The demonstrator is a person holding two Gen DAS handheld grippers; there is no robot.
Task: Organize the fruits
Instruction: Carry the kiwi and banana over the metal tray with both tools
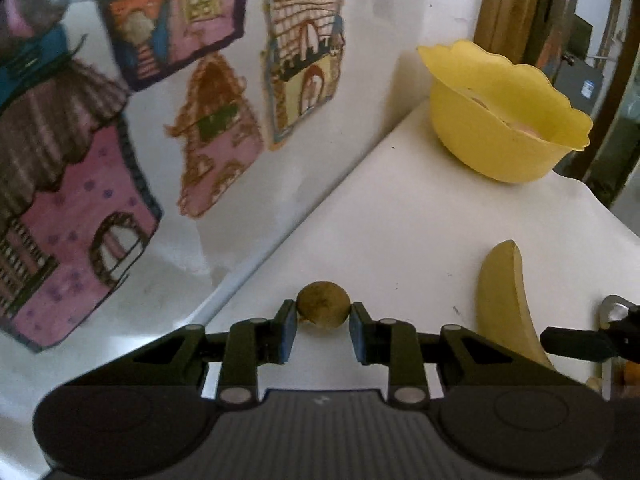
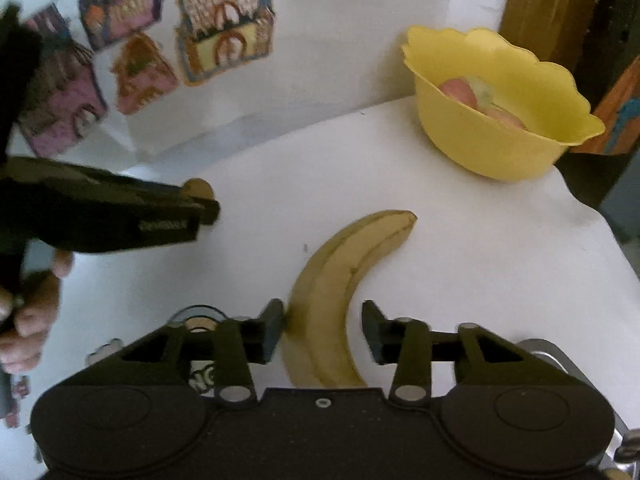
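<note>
1. Pink, purple and brown paper cut-outs of houses (image 1: pixel 80 208) cover the white wall at the far left; they show again, smaller, in the right wrist view.
2. A small round brownish-yellow fruit (image 1: pixel 323 304) sits between the blue pads of the left hand-held gripper (image 1: pixel 323 320); both pads press its sides, so the jaws are pinching it, raised off the white desk (image 1: pixel 400 220).
3. In the right wrist view that same left hand-held gripper (image 2: pixel 200 204) comes in from the left edge, the fruit (image 2: pixel 198 188) showing at its tip; a person's hand (image 2: pixel 28 320) grips its handle below.
4. A yellow banana (image 2: pixel 340 300) lies flat on the desk, curved, its blunt far end pointing towards the bowl; it lies well apart from the bowl.
5. The right hand-held gripper (image 2: pixel 324 328) straddles the near part of the banana; its left pad touches the peel, its right pad stands clear with bare desk showing between, so the jaws are spread and not clamped.
6. A yellow plastic bowl (image 2: pixel 480 148) with a scalloped rim stands at the far right corner of the desk, near the wall; pinkish and pale green fruit pieces (image 2: pixel 464 92) rest inside.
</note>
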